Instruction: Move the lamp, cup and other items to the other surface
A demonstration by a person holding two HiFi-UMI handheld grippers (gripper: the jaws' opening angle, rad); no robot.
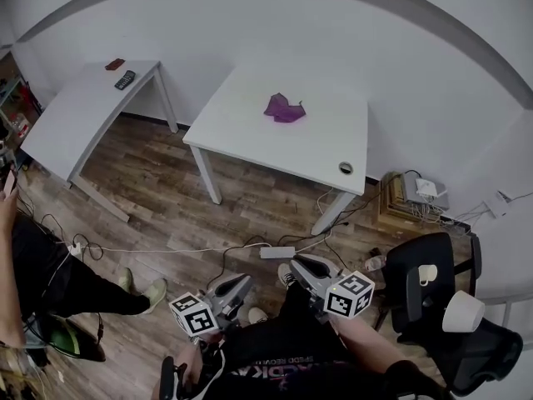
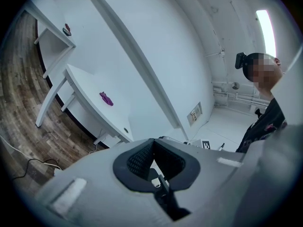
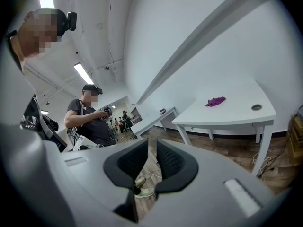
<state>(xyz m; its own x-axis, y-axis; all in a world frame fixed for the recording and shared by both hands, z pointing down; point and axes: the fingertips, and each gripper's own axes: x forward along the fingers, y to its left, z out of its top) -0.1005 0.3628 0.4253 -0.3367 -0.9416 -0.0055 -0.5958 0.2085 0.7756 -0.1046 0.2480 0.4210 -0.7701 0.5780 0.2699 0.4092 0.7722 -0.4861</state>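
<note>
Left of the white table [image 1: 250, 119] stands a second table [image 1: 75, 119] carrying a remote [image 1: 125, 79]. A purple cloth [image 1: 285, 108] lies on the white table itself. In front of it, low over our lap, the left gripper [image 1: 241, 283] has its fingers [image 2: 137, 160] closed tip to tip on nothing. The right gripper [image 1: 301, 265] shows a narrow gap, also empty (only floor shows through). Right of the table, the cup [image 1: 427, 273] and lamp [image 1: 463, 311] sit on a black chair [image 1: 408, 265]. We judge they await carrying, which would explain our free fingers.
</note>
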